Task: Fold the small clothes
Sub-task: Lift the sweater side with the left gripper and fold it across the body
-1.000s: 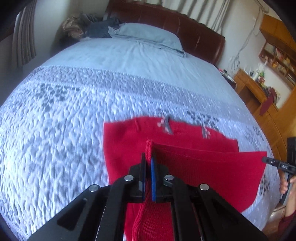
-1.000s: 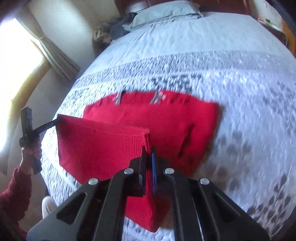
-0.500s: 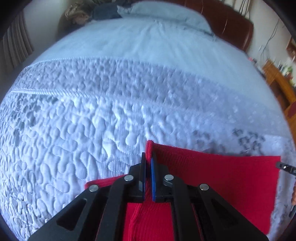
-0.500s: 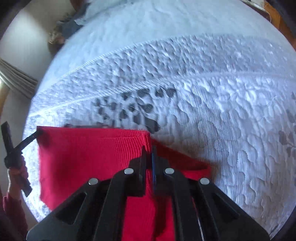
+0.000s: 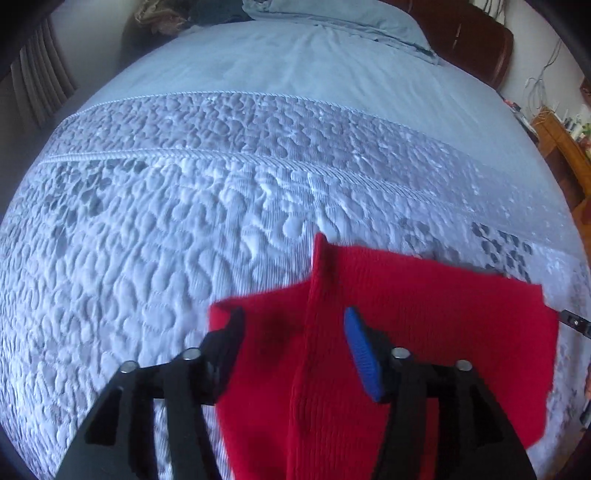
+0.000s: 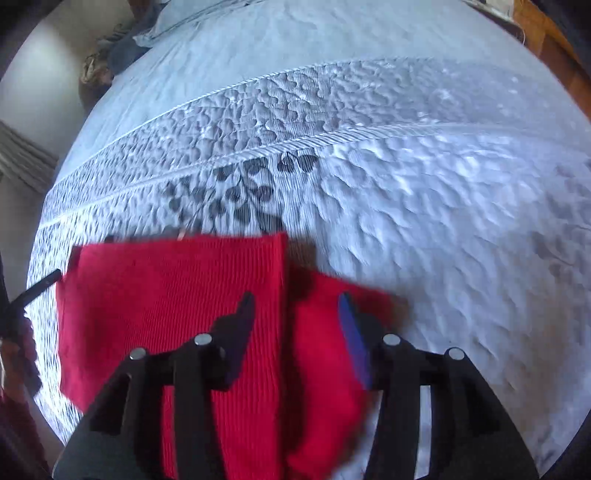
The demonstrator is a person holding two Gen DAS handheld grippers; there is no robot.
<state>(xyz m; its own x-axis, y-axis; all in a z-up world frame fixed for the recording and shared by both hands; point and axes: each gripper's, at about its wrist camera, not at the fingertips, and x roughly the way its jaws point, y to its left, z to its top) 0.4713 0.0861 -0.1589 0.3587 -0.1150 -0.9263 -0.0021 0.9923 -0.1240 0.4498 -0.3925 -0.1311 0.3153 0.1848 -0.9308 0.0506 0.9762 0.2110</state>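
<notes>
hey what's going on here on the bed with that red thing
A person is folding a small red knit garment on a quilted bedspread, with a handheld gripper in each hand. One half has been laid over the other. Both the left gripper and the right gripper have just been opening, and their pads no longer press the cloth. In the left wrist view a ridge of fabric stands up between the open jaws; in the right wrist view the folded edge lies flat between them.

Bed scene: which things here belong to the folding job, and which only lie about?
Job: red knitted garment, left tongs, right tongs, both open.
Lying about: pale blue pillow, dark clothes heap, brown headboard.
</notes>
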